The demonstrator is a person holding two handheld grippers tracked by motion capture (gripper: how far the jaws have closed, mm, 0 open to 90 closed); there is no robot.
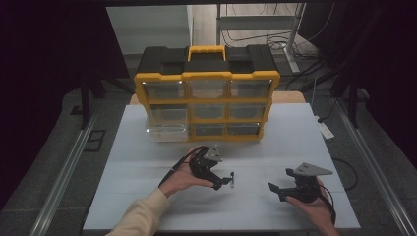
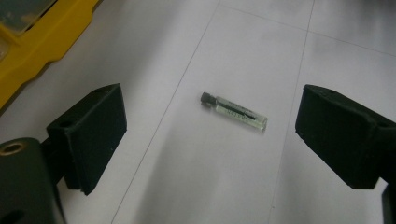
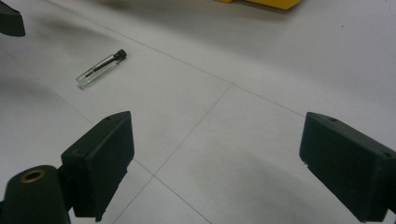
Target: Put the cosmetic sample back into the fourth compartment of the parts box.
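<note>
Holding the left gripper point(image 2: 210, 135) with jaws spread wide, we see the glass vial point(image 2: 234, 111) lying flat on the table point(image 2: 327, 56) between and just beyond them, untouched. Our right gripper point(image 3: 215, 163), jaws likewise spread, holds nothing; the vial lies well ahead, left of its jaws.

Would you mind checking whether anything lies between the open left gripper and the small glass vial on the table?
Nothing visible does: the vial lies alone on the white table, between the open jaws of the left gripper.

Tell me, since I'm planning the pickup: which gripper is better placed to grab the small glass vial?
Left. The left gripper is open with the vial lying between its jaws; the right gripper sits farther off.
</note>
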